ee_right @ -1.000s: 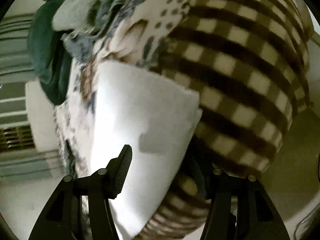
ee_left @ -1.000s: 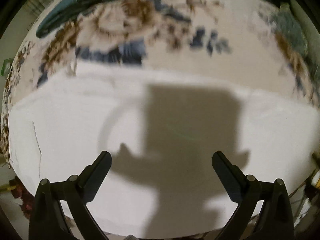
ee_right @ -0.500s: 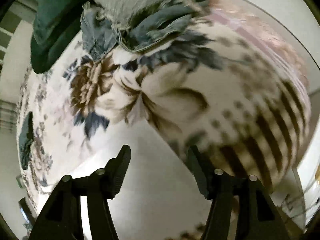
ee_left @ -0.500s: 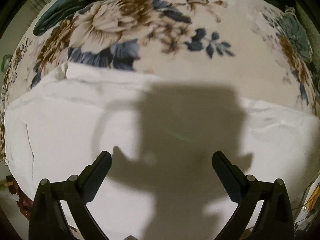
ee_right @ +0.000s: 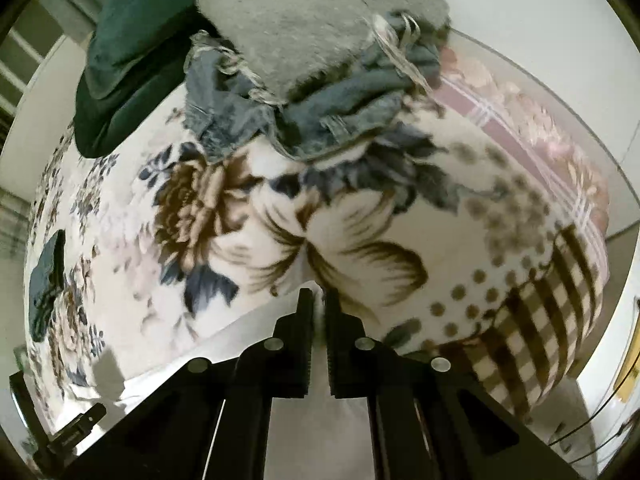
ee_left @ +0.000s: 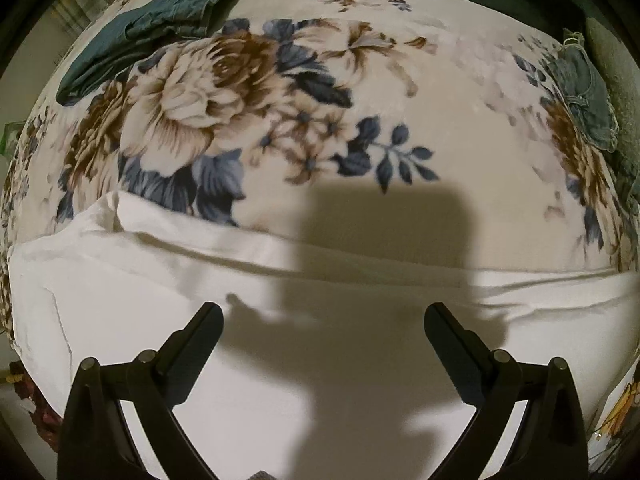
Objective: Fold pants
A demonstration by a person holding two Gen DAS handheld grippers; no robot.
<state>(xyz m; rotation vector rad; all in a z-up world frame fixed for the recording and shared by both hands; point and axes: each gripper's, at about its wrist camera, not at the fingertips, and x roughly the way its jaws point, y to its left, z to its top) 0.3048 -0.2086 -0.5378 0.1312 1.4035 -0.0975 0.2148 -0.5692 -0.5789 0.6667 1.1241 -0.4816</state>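
The white pants (ee_left: 360,344) lie flat across the near part of a floral blanket (ee_left: 420,92), far edge slightly rumpled. My left gripper (ee_left: 324,320) is open and empty, hovering above the white cloth and casting a shadow on it. In the right wrist view the white pants (ee_right: 248,332) show below the fingers. My right gripper (ee_right: 318,300) is shut on the edge of the white pants, a thin strip of white cloth showing between the jaws.
Folded dark green pants (ee_left: 156,28) lie at the far left of the blanket. A pile of blue denim (ee_right: 320,104), a grey garment (ee_right: 316,20) and a dark green garment (ee_right: 136,52) sits at the far end. The checked blanket border (ee_right: 540,308) drops off at the right.
My right gripper has swung from the bed's side onto the pants and closed on their edge. My left gripper pulled back slightly, showing more floral blanket.
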